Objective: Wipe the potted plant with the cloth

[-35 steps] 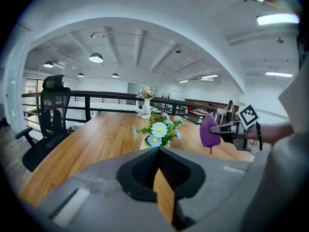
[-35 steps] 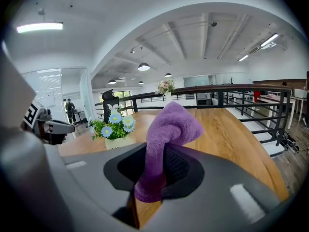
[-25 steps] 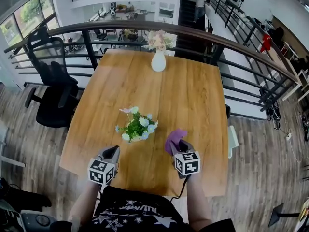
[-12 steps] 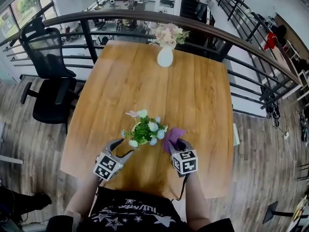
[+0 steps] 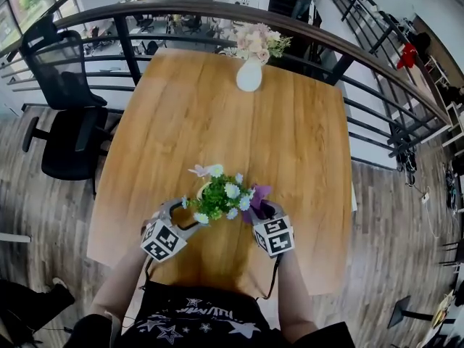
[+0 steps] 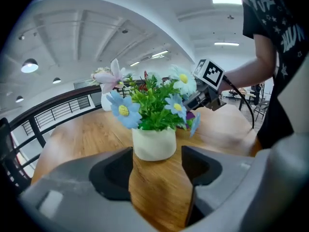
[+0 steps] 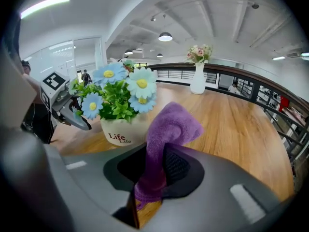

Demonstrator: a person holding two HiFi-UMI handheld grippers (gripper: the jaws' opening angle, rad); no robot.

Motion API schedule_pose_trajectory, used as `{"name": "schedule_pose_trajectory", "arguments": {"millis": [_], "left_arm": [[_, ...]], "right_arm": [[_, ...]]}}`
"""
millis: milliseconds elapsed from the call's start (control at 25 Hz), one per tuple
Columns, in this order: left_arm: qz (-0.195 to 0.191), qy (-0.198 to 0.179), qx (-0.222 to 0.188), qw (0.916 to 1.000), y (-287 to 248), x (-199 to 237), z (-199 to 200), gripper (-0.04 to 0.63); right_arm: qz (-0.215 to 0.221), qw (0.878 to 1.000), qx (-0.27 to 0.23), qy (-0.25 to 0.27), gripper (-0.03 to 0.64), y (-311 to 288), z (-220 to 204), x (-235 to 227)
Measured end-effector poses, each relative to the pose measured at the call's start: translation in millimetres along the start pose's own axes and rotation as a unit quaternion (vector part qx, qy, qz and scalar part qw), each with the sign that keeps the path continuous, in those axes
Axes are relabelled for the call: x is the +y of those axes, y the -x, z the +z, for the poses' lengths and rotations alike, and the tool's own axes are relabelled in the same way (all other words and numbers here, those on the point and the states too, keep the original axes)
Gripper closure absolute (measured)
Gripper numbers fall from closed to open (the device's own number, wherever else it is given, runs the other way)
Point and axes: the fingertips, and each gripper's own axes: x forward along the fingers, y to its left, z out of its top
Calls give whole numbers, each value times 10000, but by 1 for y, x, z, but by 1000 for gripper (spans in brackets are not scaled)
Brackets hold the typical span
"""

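**Left gripper opened at the pot, cloth brought up to the leaves**

Left gripper (image 6: 157, 166) is seen with its jaws well apart. They have just been opening, and nothing is pressed between them. The potted plant (image 6: 154, 124) stands on the table (image 5: 290, 136) near its front edge, its white pot just ahead of the gap. The right gripper (image 7: 154, 168) is clamped on the purple cloth (image 7: 169, 129), whose loose fold is held just beside the flowers; contact cannot be made out. A second ago both grippers were held back near the table edge, apart from the plant. It is judged that the pot is about to be steadied and that wiping has not begun. The table is of bare, warm wood. A white vase of flowers (image 5: 249, 75) stands at its far edge, a curved dark railing (image 5: 348, 49) runs beyond, and a black office chair (image 5: 69, 122) is seen on plank flooring
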Motion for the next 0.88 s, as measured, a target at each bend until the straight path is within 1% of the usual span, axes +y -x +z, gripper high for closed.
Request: {"name": "schedule_pose_trajectory", "arguments": {"millis": [120, 320, 440, 560, 640, 720, 880], "left_arm": [[-89, -68, -25, 9999, -5, 8, 3, 279], [-92, -247, 16, 9997, -15, 16, 7, 279], [-223, -319, 32, 9992, -19, 15, 9, 279], [-358, -438, 43, 9984, -23, 14, 8, 279], [-422, -468, 45, 9980, -27, 14, 10, 279], [-449, -454, 63, 9979, -30, 13, 12, 279], [-373, -369, 62, 9986, -29, 13, 12, 279]], "right_arm": [[155, 9996, 232, 81, 528, -12, -3, 8], [96, 9986, 399, 335, 529, -27, -7, 14], [182, 9959, 473, 751, 529, -34, -7, 25], [220, 9891, 525, 1355, 529, -40, -7, 36], [212, 9846, 522, 1656, 531, -41, -7, 38], [183, 9826, 523, 1770, 531, -41, -7, 38], [151, 9819, 480, 1825, 531, -41, -6, 42]]}}
